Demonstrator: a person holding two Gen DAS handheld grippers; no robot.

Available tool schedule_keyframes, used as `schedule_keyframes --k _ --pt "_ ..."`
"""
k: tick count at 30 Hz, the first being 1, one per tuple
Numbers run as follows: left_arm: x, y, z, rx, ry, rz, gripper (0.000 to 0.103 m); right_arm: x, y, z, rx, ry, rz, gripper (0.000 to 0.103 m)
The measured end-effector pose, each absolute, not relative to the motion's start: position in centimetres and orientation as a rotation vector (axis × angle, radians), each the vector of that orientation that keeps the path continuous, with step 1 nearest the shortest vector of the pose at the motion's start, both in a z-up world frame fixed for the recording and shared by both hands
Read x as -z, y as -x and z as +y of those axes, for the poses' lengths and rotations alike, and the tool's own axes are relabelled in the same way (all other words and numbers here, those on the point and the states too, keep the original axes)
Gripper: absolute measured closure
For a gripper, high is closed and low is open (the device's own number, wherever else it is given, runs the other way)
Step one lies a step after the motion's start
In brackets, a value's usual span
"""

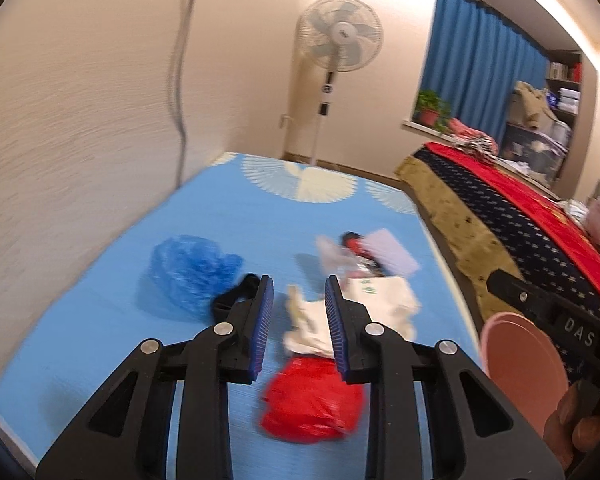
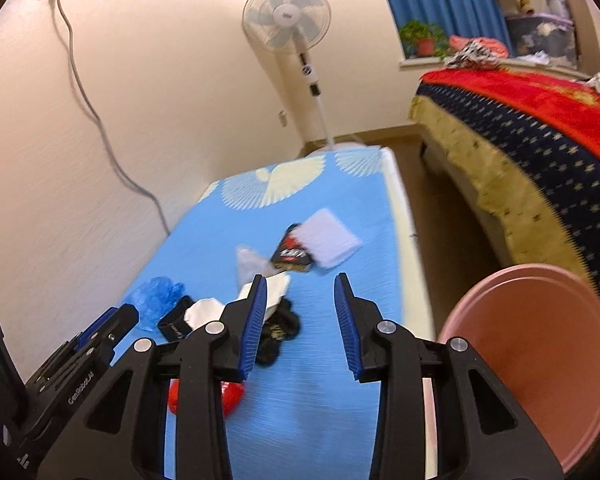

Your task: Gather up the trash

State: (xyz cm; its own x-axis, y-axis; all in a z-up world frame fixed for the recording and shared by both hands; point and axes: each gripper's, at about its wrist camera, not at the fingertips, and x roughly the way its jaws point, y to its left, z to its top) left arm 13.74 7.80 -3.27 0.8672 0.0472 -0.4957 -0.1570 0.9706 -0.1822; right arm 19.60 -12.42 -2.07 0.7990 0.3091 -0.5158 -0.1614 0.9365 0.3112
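Observation:
Trash lies on a blue mattress (image 1: 100, 320): a red plastic bag (image 1: 310, 398), a white crumpled bag (image 1: 364, 312), a blue plastic bag (image 1: 192, 272), a black strap (image 1: 232, 300), a clear wrapper (image 1: 336, 256), a black snack packet (image 2: 292, 256) and a white pad (image 2: 328, 238). My left gripper (image 1: 300, 320) is open and empty above the red and white bags. My right gripper (image 2: 302, 320) is open and empty above the mattress (image 2: 320, 360), with a black item (image 2: 278, 332) beside its left finger. A pink bin (image 2: 540, 360) stands at the right.
A standing fan (image 2: 288, 24) is past the mattress's far end. A bed with a red and navy cover (image 2: 540, 128) runs along the right across a floor strip. The wall and a cable (image 2: 96, 120) bound the left. The bin also shows in the left wrist view (image 1: 520, 360).

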Motion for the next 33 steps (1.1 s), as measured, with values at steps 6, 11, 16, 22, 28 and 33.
schedule_keyframes --k 6,11,16,22,28,33 --pt "4.3 -14.6 11.4 -0.271 0.272 0.533 0.072 4.1 -21.7 -10.7 -0.304 -0.304 0.663 0.059" --pt "5.0 -15.3 13.0 -0.34 0.318 0.549 0.063 5.7 -23.0 -9.9 -0.327 -0.33 0.728 0.057" --pt "5.8 -16.5 14.1 -0.369 0.355 0.562 0.059 7.0 -24.2 -9.2 -0.344 -0.342 0.783 0.057" --pt "7.2 -17.3 15.9 -0.391 0.424 0.589 0.06 7.5 -24.5 -8.1 -0.367 -0.322 0.81 0.062" --pt "7.6 -18.3 15.6 -0.353 0.42 0.613 0.091 7.0 -24.2 -7.2 -0.393 -0.272 0.795 0.089" --pt "7.2 -18.2 15.3 -0.327 0.415 0.605 0.103 5.3 -23.3 -6.6 -0.425 -0.23 0.745 0.094"
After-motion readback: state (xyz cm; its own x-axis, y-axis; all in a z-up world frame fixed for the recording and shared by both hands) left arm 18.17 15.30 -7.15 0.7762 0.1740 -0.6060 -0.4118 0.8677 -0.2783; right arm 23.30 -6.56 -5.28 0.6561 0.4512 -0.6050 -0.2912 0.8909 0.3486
